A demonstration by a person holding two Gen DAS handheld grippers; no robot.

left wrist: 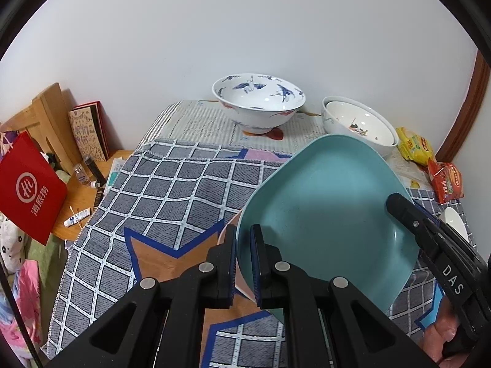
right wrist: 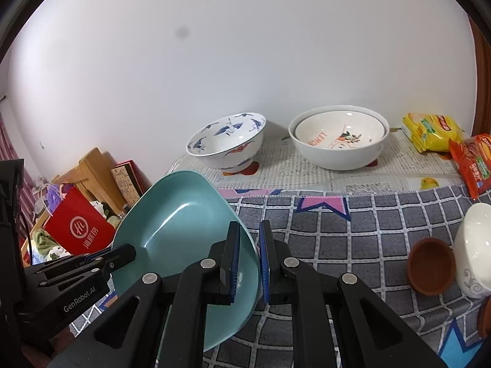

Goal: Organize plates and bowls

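A: What are the 2 grippers doing?

B: The left gripper is clenched on the near-left rim of the teal plate, 1 pad on each face. The right gripper clamps the opposite rim of that plate. Both grasp the same dish.

A: Where is the plate, then?

B: Off the table, I judge, tilted up between the 2 grippers above the checked cloth. In the left view a pinkish rim shows just under it, too hidden to name.

A: And the rest?

B: At the table's far edge, against the wall, stands a blue-bird bowl, and to its right 2 white bowls nested 1 inside the other. At the right edge sit a brown dish touching a white cup. Snack packets lie in the far right corner.

A: What does the next move turn on?

B: The plate spans straight from 1 gripper to the other, so neither is nearer; they share it. Its long axis runs left to right between the pads. I judge that 1 side must let go, or both must travel together, before the plate can be laid flat on a stack. If 1 hand pulls ahead, the rim could twist out of the pads.
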